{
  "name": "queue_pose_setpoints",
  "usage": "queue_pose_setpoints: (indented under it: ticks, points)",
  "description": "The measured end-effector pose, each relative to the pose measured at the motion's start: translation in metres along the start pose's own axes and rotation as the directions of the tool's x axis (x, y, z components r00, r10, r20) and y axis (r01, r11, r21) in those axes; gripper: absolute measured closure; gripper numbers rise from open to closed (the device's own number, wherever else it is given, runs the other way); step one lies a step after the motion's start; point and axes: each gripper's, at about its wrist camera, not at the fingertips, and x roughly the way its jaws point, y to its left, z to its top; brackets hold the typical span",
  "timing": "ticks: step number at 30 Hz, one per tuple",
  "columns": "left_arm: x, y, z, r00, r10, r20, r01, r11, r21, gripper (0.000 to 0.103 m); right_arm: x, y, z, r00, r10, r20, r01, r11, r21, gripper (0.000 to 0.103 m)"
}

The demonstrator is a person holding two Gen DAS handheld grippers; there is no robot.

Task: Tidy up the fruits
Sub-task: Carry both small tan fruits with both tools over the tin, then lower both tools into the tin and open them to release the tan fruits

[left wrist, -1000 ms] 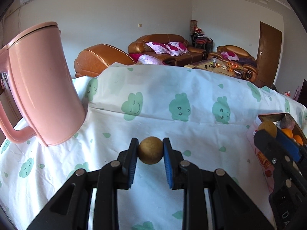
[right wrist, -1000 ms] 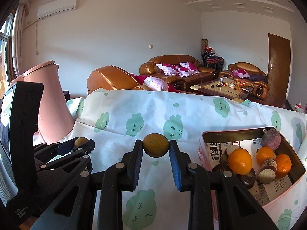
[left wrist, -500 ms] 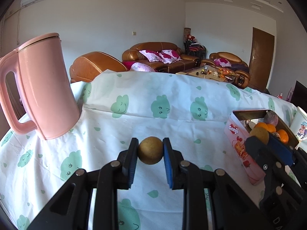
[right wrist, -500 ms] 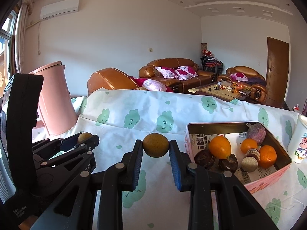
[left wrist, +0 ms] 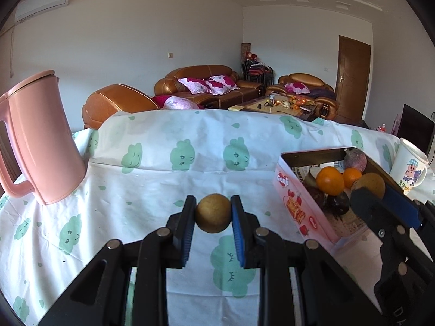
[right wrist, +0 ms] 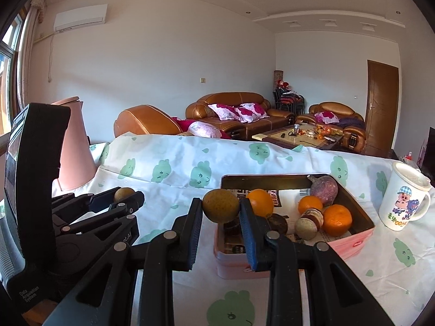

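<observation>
Shifted rightward across the counter (right wrist: 299, 152) since a second ago, both grippers together: pink fruit box (right wrist: 350, 247), then at the right edge of view, now close ahead and fully in sight, white cartoon mug (right wrist: 402, 203) newly showing at far right. Pink jug (left wrist: 40, 141) slid toward the left edge.

Largest first: counter draped in a white cloth with green cloud prints. On it at left the pink jug; at right the box, lined with printed paper, holding oranges (right wrist: 337, 220), a purple fruit (right wrist: 323, 190) at its far corner and several small brown ones. Mug just right of the box.

Left gripper (left wrist: 213, 214): fingers nearly closed, clamped on a small round brown fruit (left wrist: 213, 213), held above bare cloth, left of the box. Right gripper (right wrist: 220, 209): fingers likewise pinched tight on a second greenish-brown fruit (right wrist: 220, 206), hanging at the near-left corner of the box, over its rim.

Step in hand, as judged: carrying both fruits to the box. Next move probably calls for bringing the right gripper further over the open box, lowering into a free spot, parting the fingers; then the same with the left, kept clear of the right gripper.
</observation>
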Motion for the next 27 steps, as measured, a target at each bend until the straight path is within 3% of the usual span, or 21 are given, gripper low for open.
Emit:
queue_pose_setpoints:
  ticks: [15,27]
  points:
    - [-0.010,-0.060,0.004,0.996,-0.077,0.036,0.075,0.996,0.037,0.076,-0.011,-0.068,0.000,0.995,-0.101,0.015,0.100,0.994,0.042,0.073]
    - [-0.012,-0.130,0.018,0.982,-0.173,0.071,0.165,0.980,0.108,0.076,-0.029,-0.119,0.004,0.972,-0.227,0.059,0.221,0.971,0.096,0.073]
